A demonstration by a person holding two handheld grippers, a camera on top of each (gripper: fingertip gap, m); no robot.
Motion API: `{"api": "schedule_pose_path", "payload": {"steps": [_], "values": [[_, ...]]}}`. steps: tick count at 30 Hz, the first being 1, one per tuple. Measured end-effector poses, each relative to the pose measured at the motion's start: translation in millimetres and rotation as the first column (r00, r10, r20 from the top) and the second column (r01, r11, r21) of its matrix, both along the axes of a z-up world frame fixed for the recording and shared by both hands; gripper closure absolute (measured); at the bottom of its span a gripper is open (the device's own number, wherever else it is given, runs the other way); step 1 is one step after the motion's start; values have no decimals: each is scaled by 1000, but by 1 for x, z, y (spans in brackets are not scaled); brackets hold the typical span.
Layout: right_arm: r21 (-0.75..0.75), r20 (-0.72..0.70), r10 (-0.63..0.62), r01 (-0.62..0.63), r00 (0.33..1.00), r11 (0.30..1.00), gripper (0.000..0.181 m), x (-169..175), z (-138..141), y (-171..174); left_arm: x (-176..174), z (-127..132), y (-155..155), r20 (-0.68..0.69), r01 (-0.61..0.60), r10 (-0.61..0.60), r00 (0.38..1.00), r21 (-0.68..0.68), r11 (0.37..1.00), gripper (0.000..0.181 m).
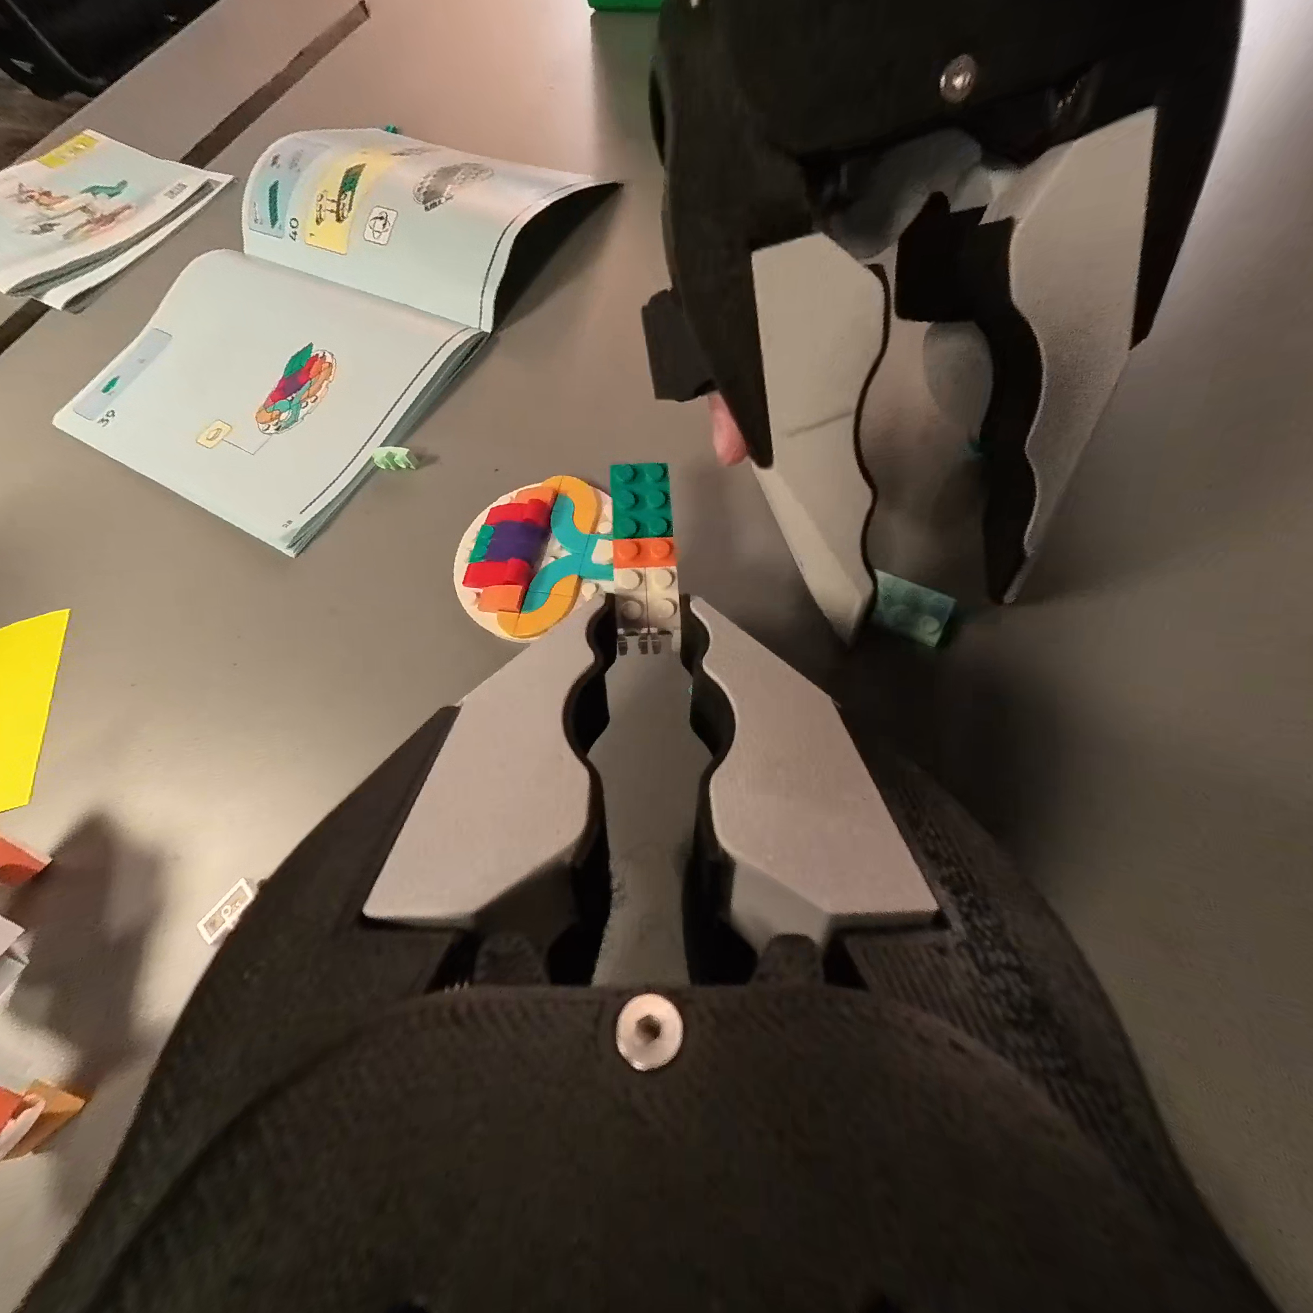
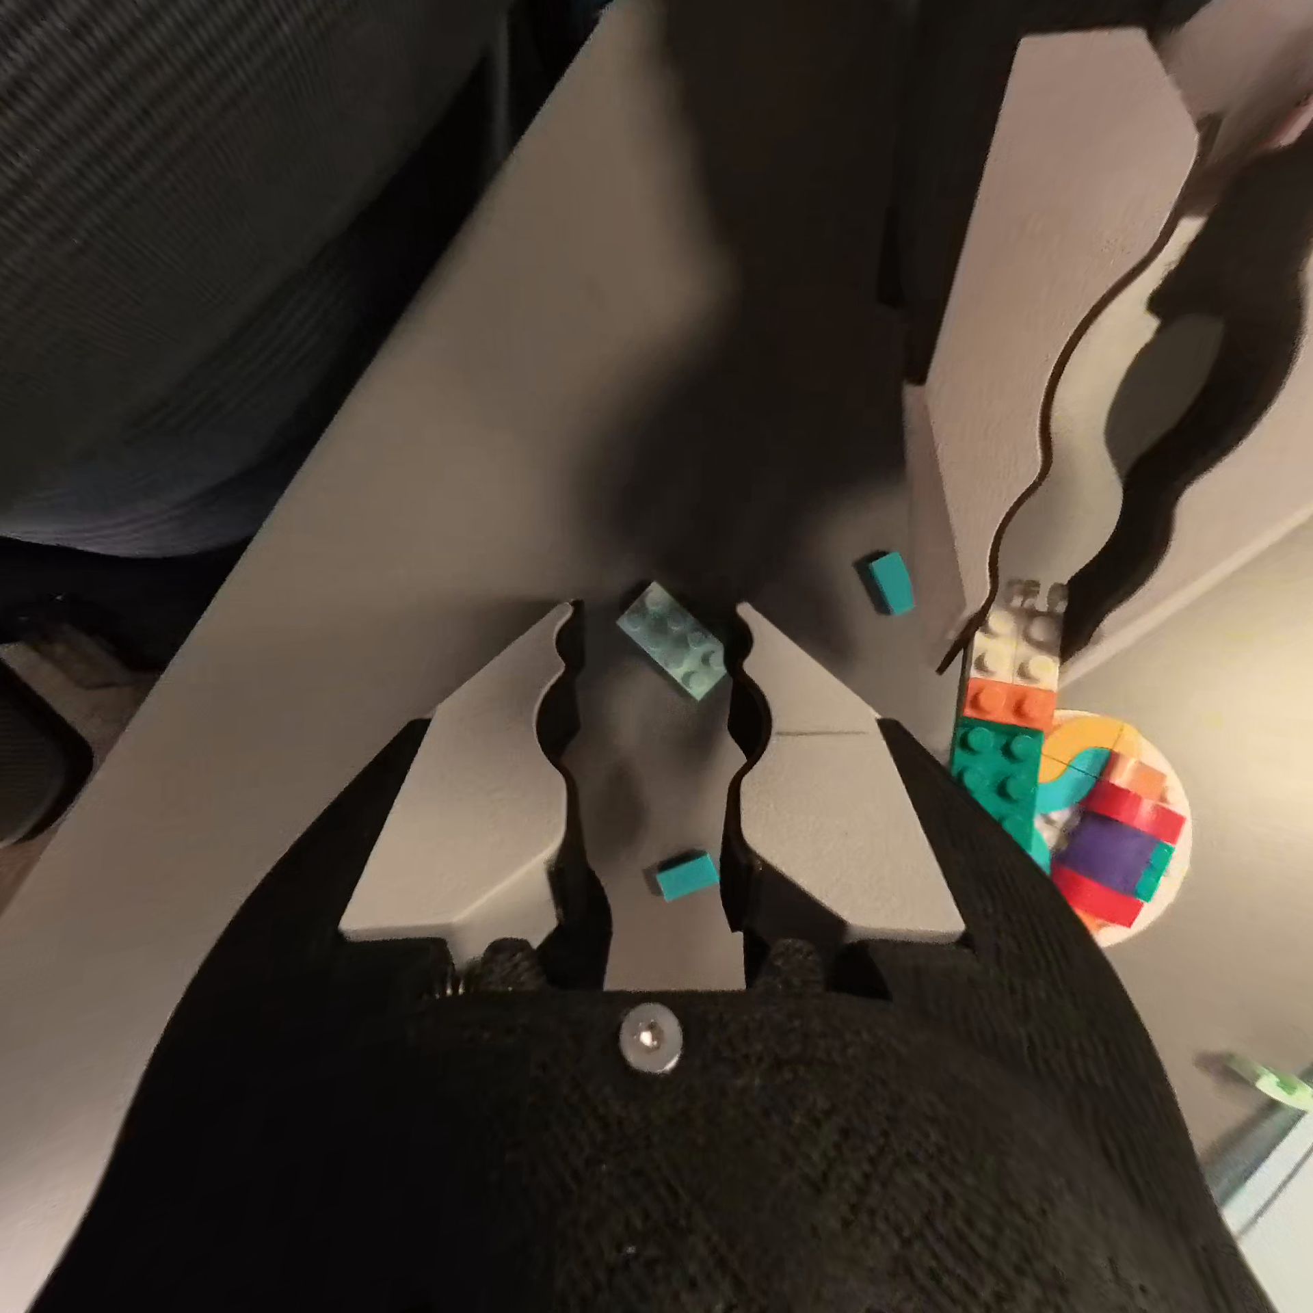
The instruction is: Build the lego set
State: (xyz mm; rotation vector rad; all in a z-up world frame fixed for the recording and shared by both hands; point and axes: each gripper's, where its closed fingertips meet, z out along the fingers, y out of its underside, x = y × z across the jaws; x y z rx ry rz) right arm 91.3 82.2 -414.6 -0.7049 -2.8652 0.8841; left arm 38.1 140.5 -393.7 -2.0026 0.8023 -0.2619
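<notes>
Yellow sheet (image 1: 25,710) and orange bricks (image 1: 21,860) cut off at left edge; blurred green piece (image 2: 1272,1090).

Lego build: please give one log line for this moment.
left gripper: shut on lego model | right gripper: open around light teal brick on table | brick not yet lifted

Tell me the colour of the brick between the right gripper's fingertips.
Pale teal brick, best in the right wrist view.

The open booklet (image 1: 284,369) on the worktop (image 1: 710,320) bears printed step numbers and small page numbers; the second booklet (image 1: 92,206) bears printed marks, illegible.
</notes>
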Motion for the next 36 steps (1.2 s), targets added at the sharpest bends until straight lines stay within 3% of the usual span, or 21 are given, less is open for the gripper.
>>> {"api": "schedule_pose_path", "payload": {"steps": [4, 11, 12, 17, 24, 27, 32, 36], "values": [[59, 58, -14, 11, 998, 998, 162, 6, 0, 11, -1, -1, 0, 3, -1, 1, 1000, -7, 1000, 166], [31, 60, -127, 126, 990, 992, 171, 12, 2, 13, 4, -3, -2, -4, 19, -20, 1000, -19, 1000, 166], [23, 47, -148, 147, 988, 989, 181, 11, 6, 16, 5, -4, -2, -2, 24, -24, 1000, -20, 1000, 166], [-19, -38, -277, 276, 960, 961, 181, 0, 42, 34, 8, -7, -4, 0, 38, -39, 999, -38, 999, 166], [149, -9, -432, 429, 902, 891, 160, 25, 20, 82, 9, -7, -4, -3, 40, -40, 999, -37, 999, 166], [86, 68, -555, 549, 829, 831, 153, 36, 14, 85, 9, -6, -4, -5, 43, -43, 999, -35, 998, 166], [123, -16, -513, 511, 858, 851, 147, 51, 9, 83, 12, -7, -5, -14, 52, -53, 999, -37, 998, 166], [119, -15, -402, 401, 915, 908, 150, 50, 4, 75, 16, -9, -6, -26, 70, -71, 997, -37, 997, 166]]}}
